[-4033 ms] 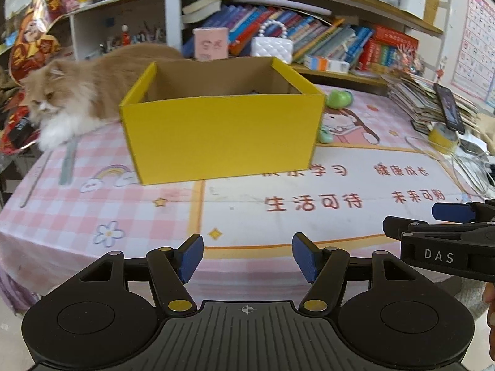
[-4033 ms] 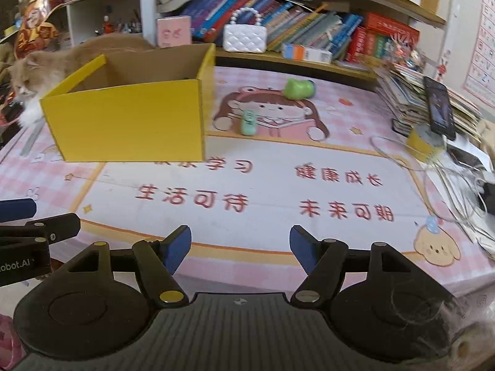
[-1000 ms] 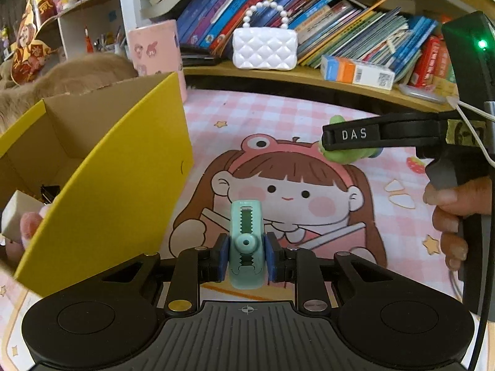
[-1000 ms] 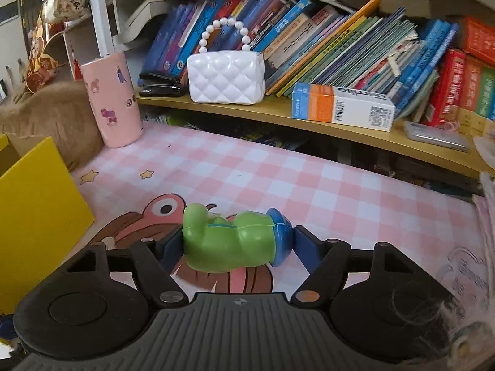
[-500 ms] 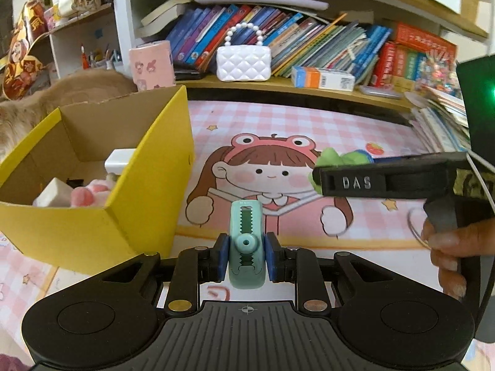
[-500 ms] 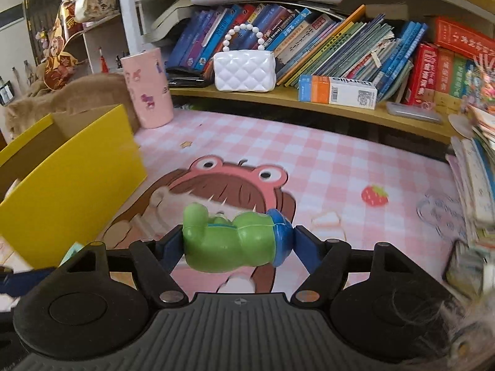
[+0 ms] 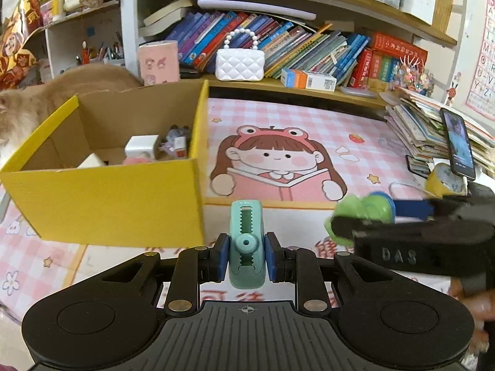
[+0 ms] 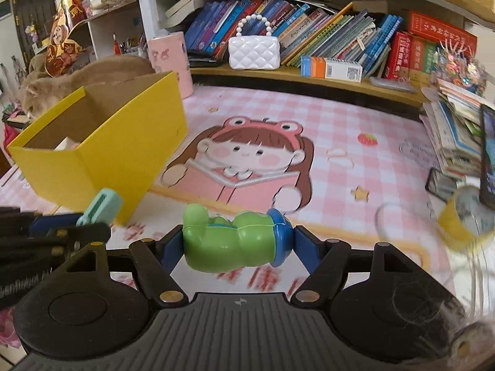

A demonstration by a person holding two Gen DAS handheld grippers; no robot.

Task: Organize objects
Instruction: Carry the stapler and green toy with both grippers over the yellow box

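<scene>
We had our left claw [image 7: 246, 258] squeezed tight on a small mint-green plastic clip with teeth down its middle [image 7: 246, 244], and our right claw [image 8: 238, 242] squeezed tight on a chubby green plastic toy with a blue end [image 8: 230, 241]. Both things were up in the air, above the pink checked surface with the cartoon girl on it [image 7: 309, 120]. The big yellow cardboard box [image 7: 105, 198] sat to the left, and our left claw was near its front corner but not over it. In the box we could see a white block [image 7: 142, 146] and some small pink and purple things, so some tidying looked done. We think the job was about halfway for these two: they were picked up, but they had not gone into the box yet. Four seconds ago both claws were wide open and empty, far back from the box, and the clip and the toy lay on the surface by the girl picture. One second ago we were gripping them low down by the shelf of books. Since then we pulled back and up, and the box looked closer to us. A fluffy orange cat [image 7: 62, 92] lay behind the box.
</scene>
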